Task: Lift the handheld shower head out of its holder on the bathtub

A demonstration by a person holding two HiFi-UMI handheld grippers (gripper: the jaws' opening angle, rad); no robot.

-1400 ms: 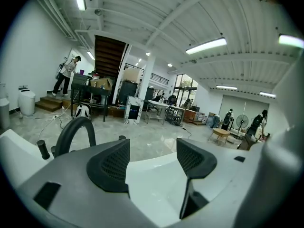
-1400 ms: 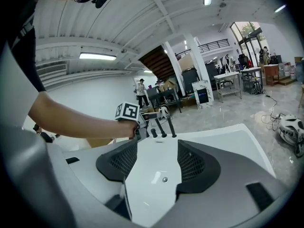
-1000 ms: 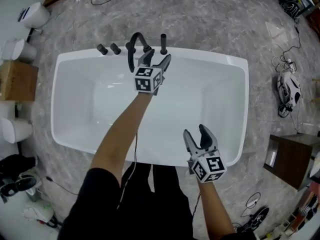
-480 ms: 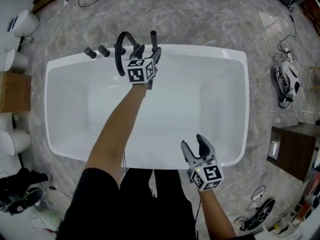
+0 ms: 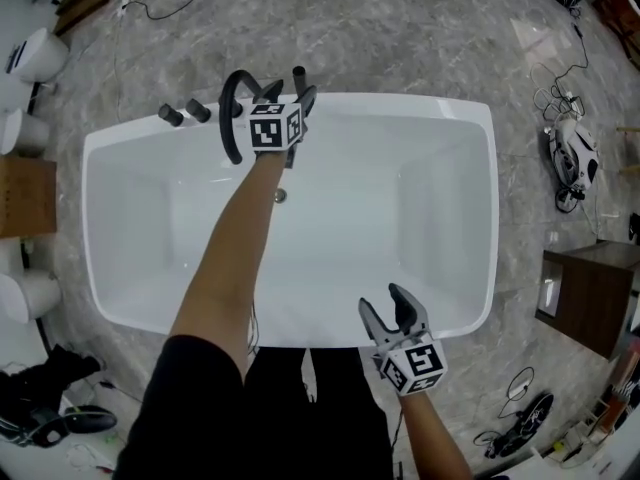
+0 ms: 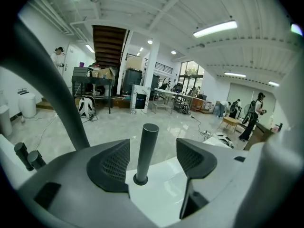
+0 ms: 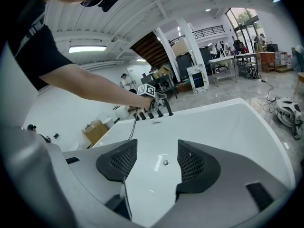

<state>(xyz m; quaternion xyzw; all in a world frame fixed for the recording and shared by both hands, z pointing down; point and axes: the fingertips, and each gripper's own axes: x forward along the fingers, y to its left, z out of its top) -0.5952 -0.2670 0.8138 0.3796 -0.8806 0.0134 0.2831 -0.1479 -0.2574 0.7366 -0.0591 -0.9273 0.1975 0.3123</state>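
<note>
Nearest the person, the right gripper (image 5: 388,311) hung over the near rim of the bathtub (image 5: 489,218). Its tongs were spread, with nothing between them but the white basin below. The drain (image 5: 280,196) lay out in the tub floor beyond it.

At the far rim, the left gripper (image 5: 290,96) was reached out to the fittings, tongs spread. The shower head (image 6: 147,146) stood upright between them, seated in its holder (image 6: 140,179) on the rim. A gap showed on each side, narrower at the left pad. The faucet spout (image 5: 231,99) arched just to the left, with two knobs (image 5: 184,114) further left.

Risks, as judged:
- The handle sat off centre, so one pad would likely meet it first on closing and tip it in the holder.
- The handle looked smooth and round, so a light pinch could slip on the lift.
- A pull off the vertical could bind it in the holder.
- A drift left could strike the spout.

Only the left gripper view showed the gaps and the holder. In the head view the marker cube covered that contact area, though that view alone fixed the order of fittings along the rim. The right gripper view showed the reach side-on, too small for detail.
</note>
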